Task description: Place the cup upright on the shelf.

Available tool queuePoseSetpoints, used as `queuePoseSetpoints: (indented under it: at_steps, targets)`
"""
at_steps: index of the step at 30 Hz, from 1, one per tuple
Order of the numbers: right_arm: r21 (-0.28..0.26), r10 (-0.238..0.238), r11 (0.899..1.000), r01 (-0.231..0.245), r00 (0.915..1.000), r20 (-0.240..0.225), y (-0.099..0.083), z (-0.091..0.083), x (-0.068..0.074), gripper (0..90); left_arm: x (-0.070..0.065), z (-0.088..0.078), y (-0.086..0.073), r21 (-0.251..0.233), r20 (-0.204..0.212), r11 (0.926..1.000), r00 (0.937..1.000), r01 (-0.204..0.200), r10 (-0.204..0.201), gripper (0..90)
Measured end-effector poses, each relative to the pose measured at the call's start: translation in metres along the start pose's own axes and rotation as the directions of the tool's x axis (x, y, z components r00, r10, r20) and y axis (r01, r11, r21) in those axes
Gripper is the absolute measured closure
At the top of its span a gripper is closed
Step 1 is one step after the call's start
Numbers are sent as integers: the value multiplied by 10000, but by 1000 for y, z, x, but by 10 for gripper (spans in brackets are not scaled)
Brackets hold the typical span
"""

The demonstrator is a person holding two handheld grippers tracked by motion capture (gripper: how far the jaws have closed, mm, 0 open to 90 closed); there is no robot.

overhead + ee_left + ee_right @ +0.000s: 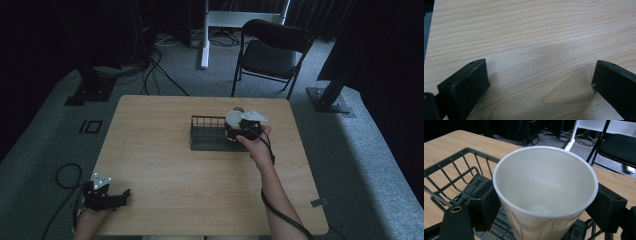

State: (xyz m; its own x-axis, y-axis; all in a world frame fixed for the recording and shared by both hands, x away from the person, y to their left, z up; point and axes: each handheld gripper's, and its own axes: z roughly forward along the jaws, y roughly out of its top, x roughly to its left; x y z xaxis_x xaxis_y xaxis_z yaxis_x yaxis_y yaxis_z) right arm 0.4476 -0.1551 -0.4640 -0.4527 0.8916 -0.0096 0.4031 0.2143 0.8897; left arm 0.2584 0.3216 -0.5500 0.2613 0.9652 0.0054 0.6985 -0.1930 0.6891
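With the right gripper (544,207) clamping the thin paper cup (545,192) over the wire basket (456,177), too tight a squeeze risked buckling it, while the left gripper (539,82) idled wide open.

My right gripper (240,131) reaches forward on an outstretched arm, jaws clamped; my left gripper (112,196) sits low, jaws wide apart.

Cup (544,195) in rack's (207,134) right end, upright
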Motion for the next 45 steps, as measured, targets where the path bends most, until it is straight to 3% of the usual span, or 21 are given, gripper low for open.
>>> queuePoseSetpoints:
  at_steps: [5, 8, 17, 29, 39, 45]
  targets:
    - [-46, -242, 9997, 242, 9997, 21, 0, -1, -1, 170, 0, 0, 0, 11, 0, 10000, 10000, -3, 3, 9]
    - [-127, -124, 9998, 124, 9999, -29, 1, -5, -2, 130, 0, 0, 0, 11, -1, 10000, 10000, -2, 2, 9]
    - [-158, -114, 9998, 112, 9999, -111, 0, -16, -5, 129, 0, 0, 0, 11, 0, 10000, 10000, -4, 4, 9]
    - [-126, -89, 9999, 89, 10000, 32, -14, -31, -7, 129, 0, 0, 0, 11, 0, 10000, 10000, -4, 4, 9]
    - [-420, 383, 9984, -380, 9992, 70, -28, -51, -14, 130, 0, 0, 0, 10, -1, 10000, 10000, -2, 2, 9]
    - [-355, 397, 9986, -391, 9991, 149, -39, -60, -18, 130, 0, 0, 0, 11, 1, 10000, 10000, -2, 2, 9]
